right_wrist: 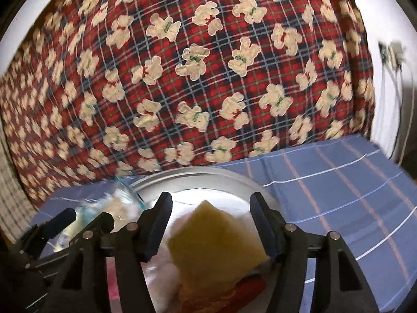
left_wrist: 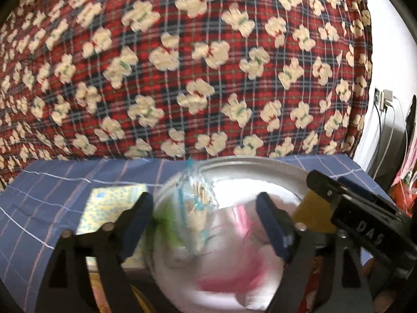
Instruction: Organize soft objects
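Left hand-held gripper: released, jaws spread wide; nothing pressed by either pad.
Clear plastic bag: blurred, with pale contents and teal and green marks; it sits between and just ahead of the left fingers, free of both.
Metal bowl: under and ahead of both grippers, on the blue checked cloth.
White and pink soft thing: in the bowl, beneath the left gripper; too blurred to name.
Right hand-held gripper: jaws apart, pads not touching the sponge.
Yellow sponge: between the right fingers, tilted, one corner pointing forward, over the bowl.
Red item: below the sponge, partly hidden.
Yellow patterned pack: left of the left gripper, on the cloth.
Teddy-bear plaid bedding: rises well beyond the bowl.
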Demonstrator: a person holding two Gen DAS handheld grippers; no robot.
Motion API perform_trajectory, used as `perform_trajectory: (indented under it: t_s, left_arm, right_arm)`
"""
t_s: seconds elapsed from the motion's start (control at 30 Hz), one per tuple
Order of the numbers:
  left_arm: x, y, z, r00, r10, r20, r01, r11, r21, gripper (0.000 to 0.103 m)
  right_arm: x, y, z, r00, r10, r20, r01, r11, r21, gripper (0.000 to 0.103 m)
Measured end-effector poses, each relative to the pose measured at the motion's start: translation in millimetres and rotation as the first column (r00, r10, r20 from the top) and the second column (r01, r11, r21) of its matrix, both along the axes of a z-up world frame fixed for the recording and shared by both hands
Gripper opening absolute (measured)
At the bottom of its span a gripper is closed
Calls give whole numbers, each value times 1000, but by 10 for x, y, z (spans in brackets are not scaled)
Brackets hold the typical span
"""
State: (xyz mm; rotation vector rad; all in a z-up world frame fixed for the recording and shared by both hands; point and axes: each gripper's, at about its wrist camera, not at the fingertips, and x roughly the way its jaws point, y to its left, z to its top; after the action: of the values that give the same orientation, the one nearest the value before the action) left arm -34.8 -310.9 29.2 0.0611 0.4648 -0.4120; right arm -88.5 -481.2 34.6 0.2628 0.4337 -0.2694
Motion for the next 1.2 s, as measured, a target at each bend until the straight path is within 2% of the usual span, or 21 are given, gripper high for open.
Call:
perform_trajectory:
  t_s: [0.03, 0.1, 0.17, 0.37, 0.5, 0.63, 0.8, 0.93, 1.03, 1.2]
  left_arm:
    - [-20, 20, 18, 1000, 14, 22, -14, 1000, 4, 98]
    - [-47, 46, 49, 998, 28, 55, -29, 1000, 5, 103]
    - [-60, 47, 67, 997, 24, 67, -24, 1000, 6, 103]
    - [-92, -24, 33, 998, -15, 62, 13, 1000, 29, 103]
    - [-153, -27, 27, 996, -23, 85, 20, 999, 31, 103]
    - [-219, 19, -4, 995, -27, 97, 25, 999, 25, 103]
    - [-308, 79, -38, 992, -30, 121, 28, 999, 17, 103]
    - [-418, 141, -18, 980, -15, 201, 20, 1000, -24, 103]
    - [-479, 156, -16, 970, -17, 242, 26, 999, -31, 103]
    - [-517, 182, -38, 969, -30, 246, 38, 999, -26, 103]
  right_arm:
    - [-12, -24, -2, 1000, 17, 13, -17, 999, 34, 65]
    - [-33, -46, -6, 999, 33, 32, -36, 997, 73, 67]
    - [-48, -48, -13, 999, 33, 42, -36, 996, 87, 72]
    - [-117, -78, -19, 998, -24, 65, 19, 996, 83, 72]
    - [-199, -85, 3, 993, -78, 94, 74, 996, 45, 81]
    - [-315, -89, 17, 981, -128, 149, 126, 992, 22, 81]
    - [-499, -94, 69, 949, -196, 248, 205, 979, -12, 86]
    - [-640, -70, 83, 913, -253, 319, 282, 958, -46, 86]
    - [-707, 25, 116, 897, -269, 351, 327, 938, -116, 86]
    - [-764, 248, 138, 887, -252, 387, 362, 899, -246, 89]
